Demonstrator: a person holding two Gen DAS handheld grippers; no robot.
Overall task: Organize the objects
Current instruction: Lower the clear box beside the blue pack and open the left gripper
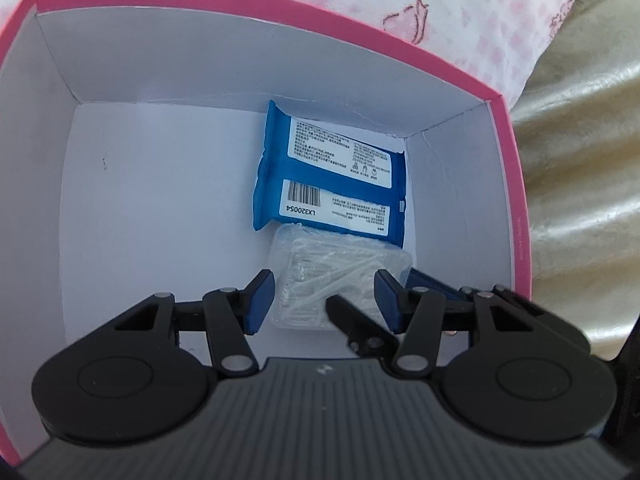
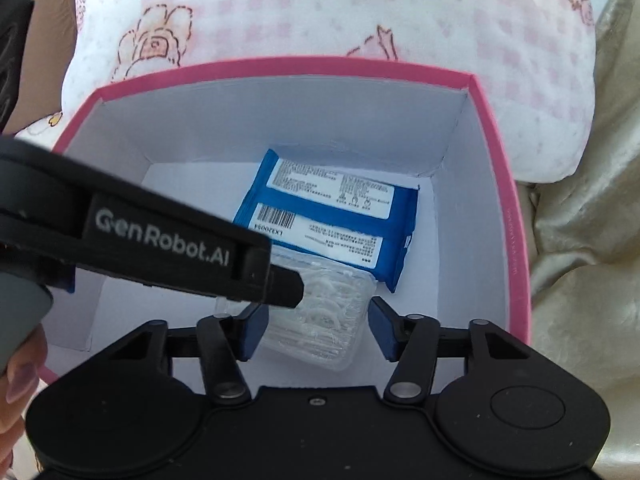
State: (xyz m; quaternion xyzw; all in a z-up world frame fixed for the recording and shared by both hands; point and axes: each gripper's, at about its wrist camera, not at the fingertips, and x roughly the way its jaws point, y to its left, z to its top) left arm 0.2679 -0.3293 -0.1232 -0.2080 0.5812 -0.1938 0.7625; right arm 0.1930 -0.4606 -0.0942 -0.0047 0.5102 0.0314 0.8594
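Left wrist view: the pink box lies open, white inside. A blue wipes pack rests on its floor toward 1 o'clock, label up. A clear plastic case touches the pack's near edge. The left gripper has its jaws on either side of this case; whether they press it I cannot tell.

Right wrist view: the right gripper flanks the same case, jaws apart, not touching. The left gripper enters from 9 o'clock.
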